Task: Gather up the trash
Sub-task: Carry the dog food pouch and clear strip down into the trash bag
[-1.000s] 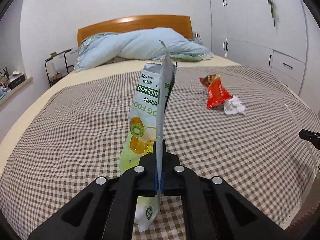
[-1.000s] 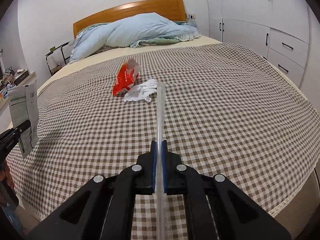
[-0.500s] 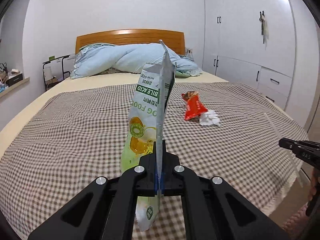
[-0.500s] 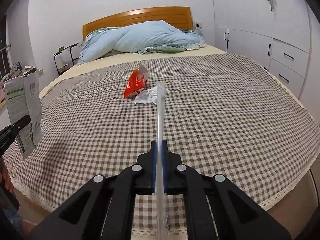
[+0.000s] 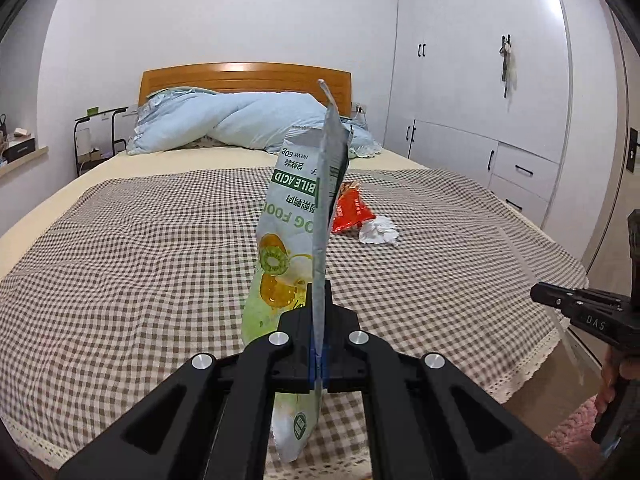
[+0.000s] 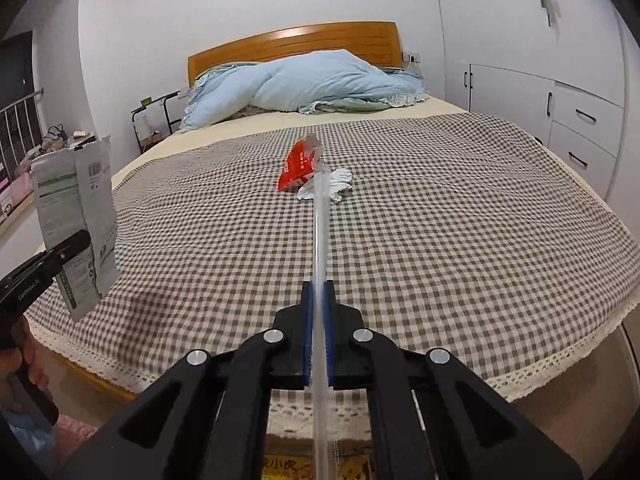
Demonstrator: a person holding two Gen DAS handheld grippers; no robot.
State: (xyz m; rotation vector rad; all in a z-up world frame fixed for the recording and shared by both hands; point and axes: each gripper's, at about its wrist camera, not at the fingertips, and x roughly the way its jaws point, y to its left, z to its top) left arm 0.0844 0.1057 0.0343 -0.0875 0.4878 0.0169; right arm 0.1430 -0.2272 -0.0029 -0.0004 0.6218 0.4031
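Left gripper (image 5: 318, 344): my jaws pinch the dog-food pouch (image 5: 298, 216) upright by its edge.
Right gripper (image 6: 318, 340): clamped on the clear plastic strip (image 6: 320, 240), which runs straight ahead of it.
Remaining trash: red wrapper (image 6: 298, 166) and white tissue (image 6: 340, 180) lie on the checked bedspread (image 6: 440, 240), well ahead of both grippers.
Risk: thin edge grip, so a swing could slip the pouch; both hands full, nothing free for the rest.

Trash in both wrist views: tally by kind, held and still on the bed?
Dog food pouch: 1, clamped in left gripper
Clear plastic straw: 1, clamped in right gripper
Red snack wrapper: 1, on bed
Crumpled white tissue: 1, on bed
Total: 4
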